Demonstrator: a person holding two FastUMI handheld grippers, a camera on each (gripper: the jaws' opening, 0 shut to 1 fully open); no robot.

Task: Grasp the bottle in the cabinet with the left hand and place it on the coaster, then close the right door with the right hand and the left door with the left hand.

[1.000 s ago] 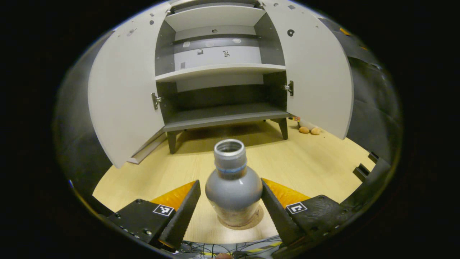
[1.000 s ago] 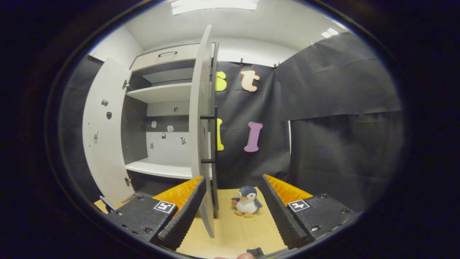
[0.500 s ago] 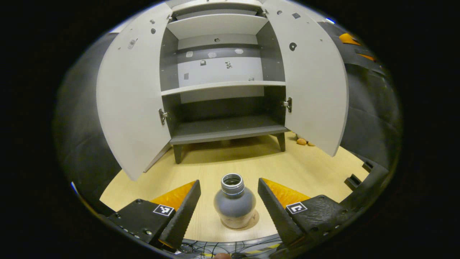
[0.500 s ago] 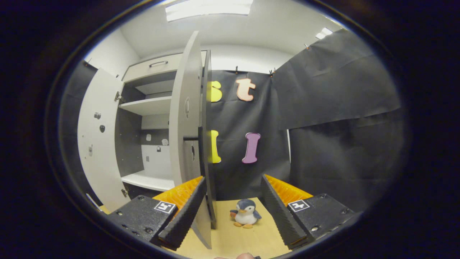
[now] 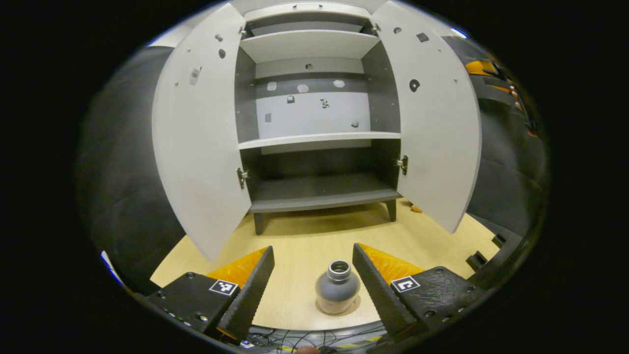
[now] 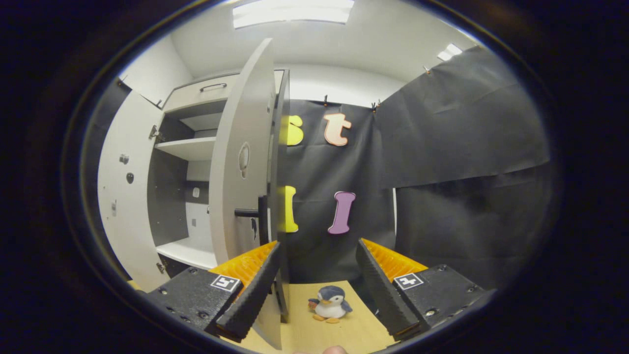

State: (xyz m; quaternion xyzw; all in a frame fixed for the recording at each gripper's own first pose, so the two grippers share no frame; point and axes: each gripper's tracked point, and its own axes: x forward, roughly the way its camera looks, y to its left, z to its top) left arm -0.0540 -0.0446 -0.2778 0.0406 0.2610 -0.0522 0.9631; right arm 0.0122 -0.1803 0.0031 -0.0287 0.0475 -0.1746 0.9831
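Bottle (image 5: 337, 294) stands upright on the coaster (image 5: 355, 308), between the wide-open left claw (image 5: 313, 287), which holds nothing. The right claw (image 6: 318, 290), open and empty too, sits just beside the right door (image 6: 245, 191), its edge by the left finger.

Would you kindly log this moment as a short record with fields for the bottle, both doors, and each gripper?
bottle: upright, on the coaster, uncapped
left gripper: open, bottle between its fingers, untouched
right gripper: open, at the right door's edge
right door: open
left door: open
cabinet shelves: bare
floor by the cabinet: toy penguin
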